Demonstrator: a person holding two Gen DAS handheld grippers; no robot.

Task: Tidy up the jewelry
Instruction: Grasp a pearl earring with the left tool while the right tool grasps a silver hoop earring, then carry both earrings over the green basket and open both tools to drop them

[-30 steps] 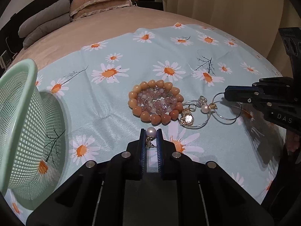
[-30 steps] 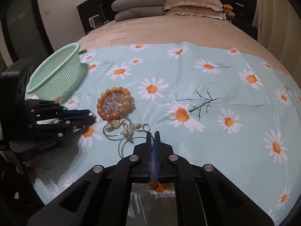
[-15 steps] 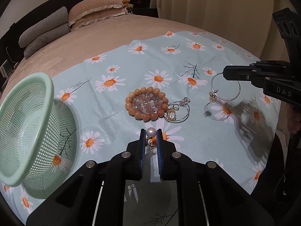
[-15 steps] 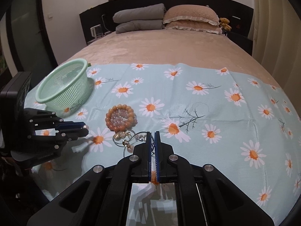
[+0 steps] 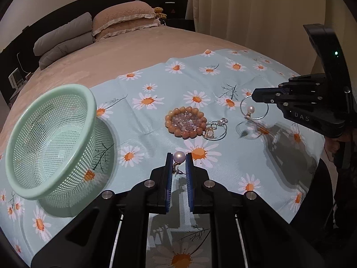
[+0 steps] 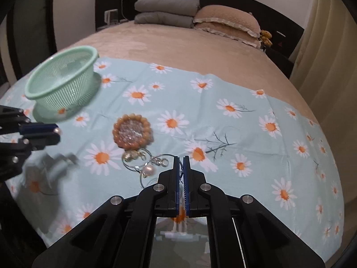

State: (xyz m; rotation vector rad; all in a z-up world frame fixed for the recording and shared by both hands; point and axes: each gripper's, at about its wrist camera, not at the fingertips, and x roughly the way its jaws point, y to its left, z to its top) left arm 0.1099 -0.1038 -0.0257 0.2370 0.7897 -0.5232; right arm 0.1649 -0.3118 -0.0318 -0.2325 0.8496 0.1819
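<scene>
My left gripper (image 5: pixel 179 156) is shut on a pearl stud earring (image 5: pixel 179 156), held above the daisy cloth (image 5: pixel 156 138). At the right of that view, my right gripper (image 5: pixel 254 96) is shut on the thin wire of a hoop earring with a hanging pearl (image 5: pixel 251 109), clear of the cloth. From the right wrist, the gripper (image 6: pixel 181 159) pinches that hoop, and its pearl (image 6: pixel 148 170) dangles to the left. An orange bead bracelet (image 5: pixel 185 122) ringing a pale pink one lies mid-cloth, a second hoop earring (image 5: pixel 215 130) beside it. A green mesh basket (image 5: pixel 49 140) stands at the left.
The cloth covers the near part of a beige bed (image 5: pixel 116 58). Grey and beige pillows (image 5: pixel 93 29) are stacked at the headboard. A curtain (image 5: pixel 256 11) hangs on the right. The left gripper (image 6: pixel 55 134) shows at the left of the right wrist view.
Both grippers have risen and drawn back from the cloth. The right one lifted the hoop earring away from the pile. The basket has come further into the left wrist view.
</scene>
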